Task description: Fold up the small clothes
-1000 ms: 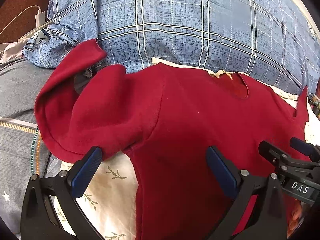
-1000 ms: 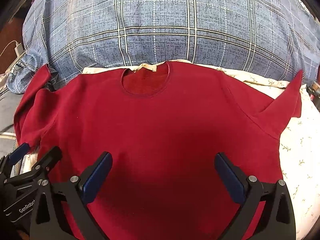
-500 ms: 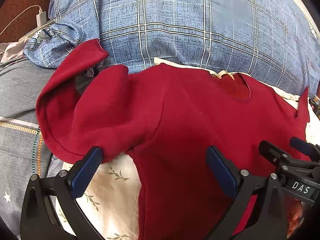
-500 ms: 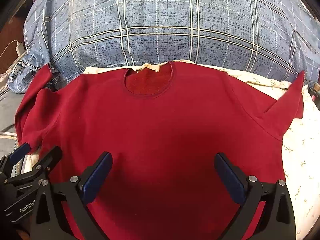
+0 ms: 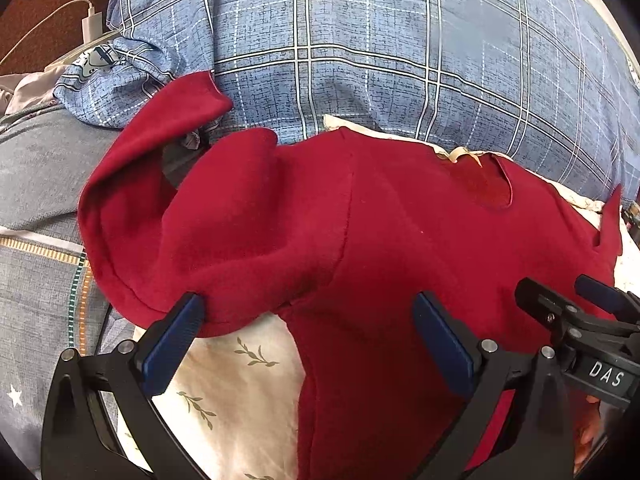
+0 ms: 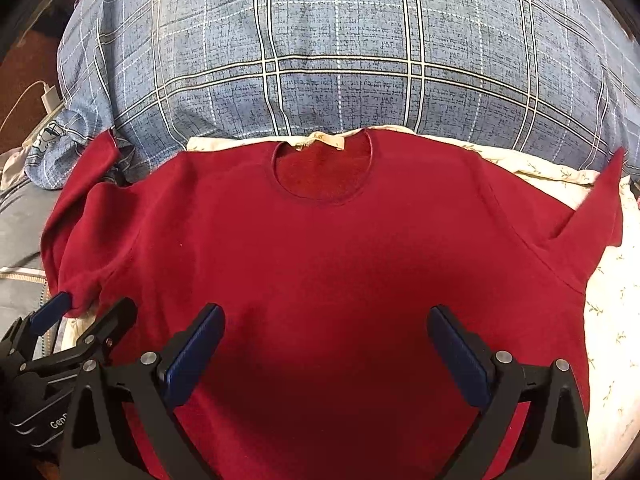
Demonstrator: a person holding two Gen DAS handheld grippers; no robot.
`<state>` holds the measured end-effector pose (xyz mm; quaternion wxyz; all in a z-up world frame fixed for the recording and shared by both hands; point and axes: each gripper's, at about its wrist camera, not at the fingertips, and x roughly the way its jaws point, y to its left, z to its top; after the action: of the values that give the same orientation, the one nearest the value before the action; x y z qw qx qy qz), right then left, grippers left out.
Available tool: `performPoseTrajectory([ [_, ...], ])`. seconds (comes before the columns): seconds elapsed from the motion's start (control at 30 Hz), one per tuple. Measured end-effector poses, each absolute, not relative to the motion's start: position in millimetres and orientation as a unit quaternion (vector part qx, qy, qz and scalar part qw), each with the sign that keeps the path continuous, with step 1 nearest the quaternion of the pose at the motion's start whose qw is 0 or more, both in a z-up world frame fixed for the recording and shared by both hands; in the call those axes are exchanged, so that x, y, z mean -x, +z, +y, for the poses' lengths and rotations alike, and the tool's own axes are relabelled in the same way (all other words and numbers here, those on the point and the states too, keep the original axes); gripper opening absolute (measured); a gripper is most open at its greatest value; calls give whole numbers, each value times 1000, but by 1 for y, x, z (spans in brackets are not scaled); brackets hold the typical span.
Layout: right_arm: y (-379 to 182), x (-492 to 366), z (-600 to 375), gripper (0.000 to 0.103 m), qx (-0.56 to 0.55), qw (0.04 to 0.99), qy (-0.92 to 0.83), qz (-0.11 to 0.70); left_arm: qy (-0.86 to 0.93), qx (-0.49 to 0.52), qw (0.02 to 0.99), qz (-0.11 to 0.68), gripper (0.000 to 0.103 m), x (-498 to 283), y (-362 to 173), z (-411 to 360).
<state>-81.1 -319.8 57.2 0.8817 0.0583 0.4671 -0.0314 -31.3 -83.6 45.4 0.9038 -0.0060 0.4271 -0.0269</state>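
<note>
Left wrist: both tongs, left gripper point(image 5: 306, 332) and right gripper point(image 6: 326, 344), spread over red shirt point(image 6: 320, 264) flat on floral sheet point(image 5: 224, 380) against plaid pillow point(image 6: 320, 48); bunched left sleeve point(image 5: 192, 240) may fold crooked.

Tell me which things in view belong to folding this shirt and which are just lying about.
Belongs to the job:
red shirt
left gripper, open
right gripper, open
floral sheet under the shirt

Lying about:
blue plaid pillow
white charger
grey bedding
</note>
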Motion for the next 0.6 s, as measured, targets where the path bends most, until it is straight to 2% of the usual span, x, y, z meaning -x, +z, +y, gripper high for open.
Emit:
performPoseTrajectory([
  [0.6,64,58,-308,100,-44,880,-5,473,-13,18,901,433,103,28,45,-66],
])
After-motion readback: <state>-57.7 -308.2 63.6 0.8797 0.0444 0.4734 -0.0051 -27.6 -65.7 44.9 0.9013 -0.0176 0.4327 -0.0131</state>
